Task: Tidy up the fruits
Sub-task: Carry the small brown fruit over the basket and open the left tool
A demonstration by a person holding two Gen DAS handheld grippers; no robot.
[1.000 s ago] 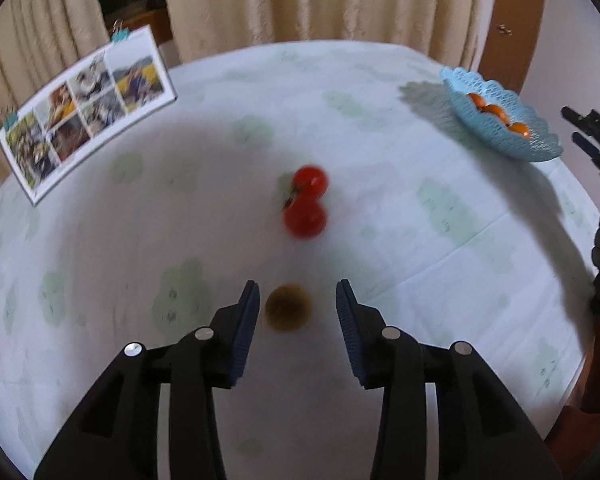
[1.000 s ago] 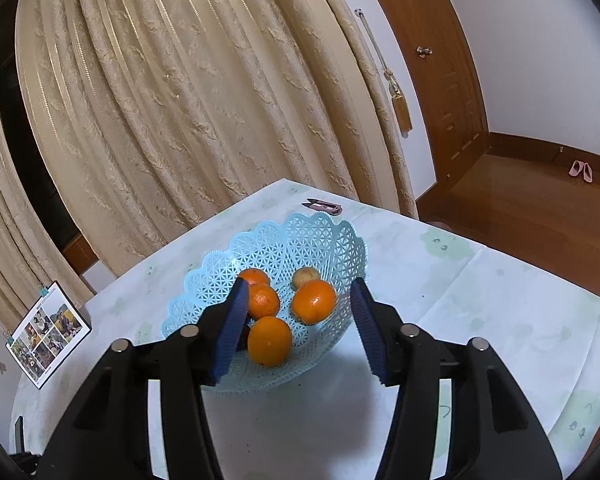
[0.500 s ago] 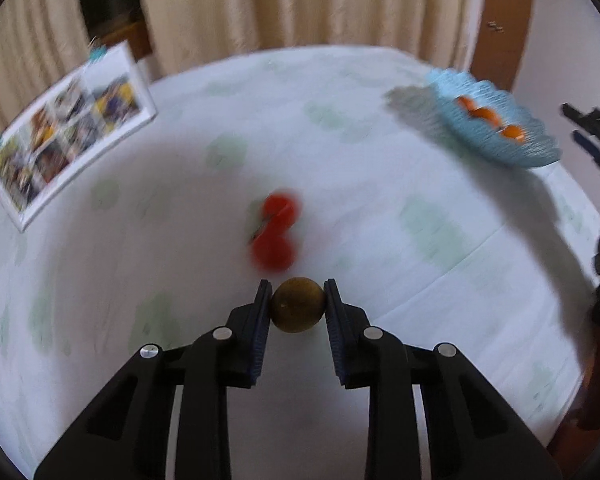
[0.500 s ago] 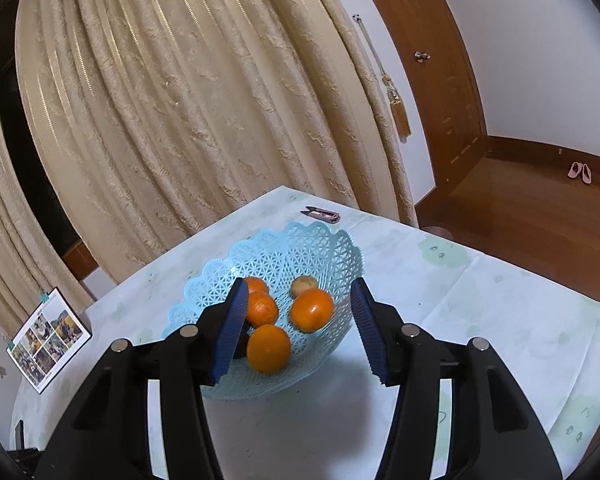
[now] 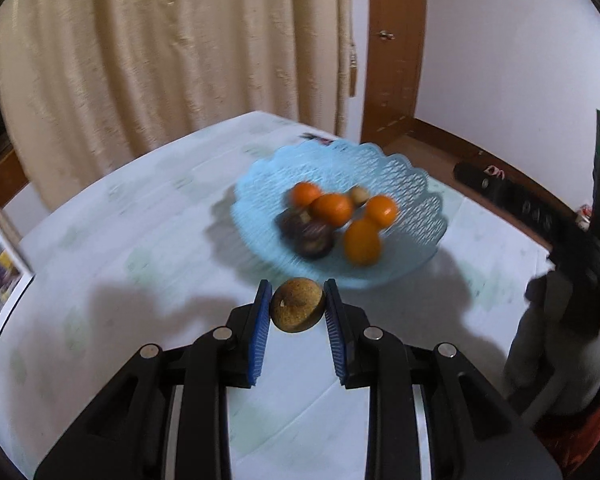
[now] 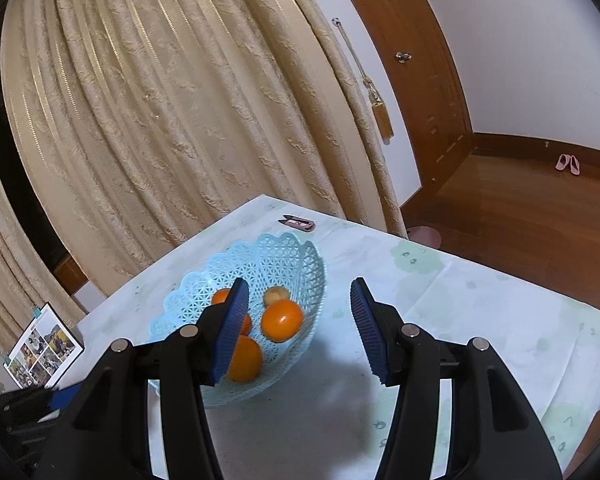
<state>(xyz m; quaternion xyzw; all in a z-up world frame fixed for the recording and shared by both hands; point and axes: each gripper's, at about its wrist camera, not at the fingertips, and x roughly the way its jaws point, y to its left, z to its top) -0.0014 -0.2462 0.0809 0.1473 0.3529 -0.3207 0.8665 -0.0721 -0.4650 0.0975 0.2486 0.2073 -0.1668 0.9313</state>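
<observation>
Left gripper (image 5: 297, 309) clamps a brown fruit (image 5: 297, 309) just short of the basket (image 5: 416, 184), likely for dropping among the oranges (image 5: 362, 240); right gripper (image 6: 296, 322) hangs wide, empty, beside it.

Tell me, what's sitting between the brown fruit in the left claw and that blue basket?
Nothing: in the left wrist view, only bare tablecloth separates the brown fruit, pinched in the left gripper, from the blue basket.

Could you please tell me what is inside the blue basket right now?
The blue basket holds four oranges, a dark purple fruit and a small tan fruit; anything beneath them is hidden.
</observation>
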